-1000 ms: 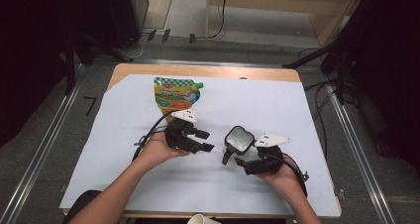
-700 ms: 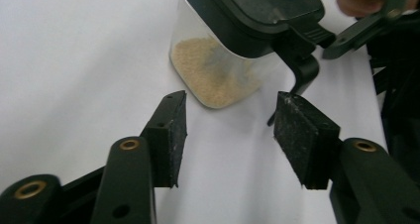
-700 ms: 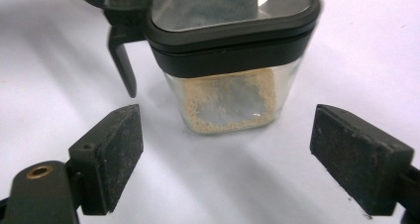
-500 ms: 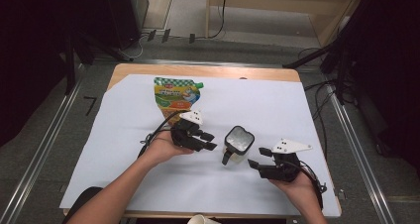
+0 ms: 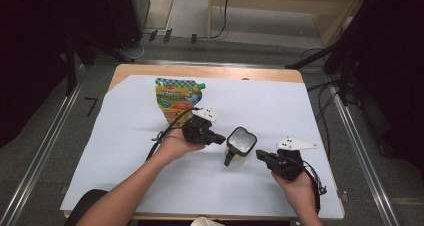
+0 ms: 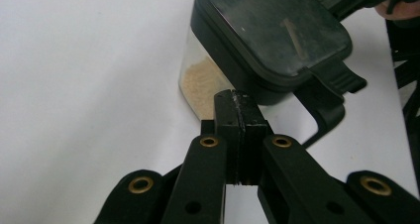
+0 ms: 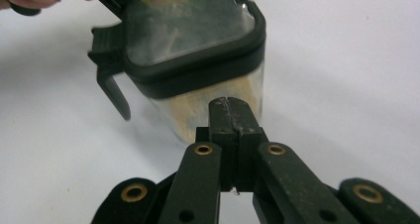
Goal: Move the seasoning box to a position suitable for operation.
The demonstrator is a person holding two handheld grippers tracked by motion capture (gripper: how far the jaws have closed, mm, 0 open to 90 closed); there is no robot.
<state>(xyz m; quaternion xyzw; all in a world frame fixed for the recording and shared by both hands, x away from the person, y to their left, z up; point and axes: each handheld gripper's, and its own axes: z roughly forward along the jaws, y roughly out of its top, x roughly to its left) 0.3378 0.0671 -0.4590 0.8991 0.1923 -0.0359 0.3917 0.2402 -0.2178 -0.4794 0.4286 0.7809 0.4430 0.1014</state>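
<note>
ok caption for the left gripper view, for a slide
Closed left claw facing a black-lidded clear container of tan powder.

From the high view, the printing on the pouch (image 5: 176,100) at eleven o'clock is too small to read, and a cable crosses its lower corner. A pale cup (image 5: 206,221) at six o'clock is cut by the edge. In the right gripper view the container (image 7: 198,60) is blurred, its top cropped.

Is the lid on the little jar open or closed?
Closed. The black lid sits flat on the clear jar, which holds beige powder.
</note>
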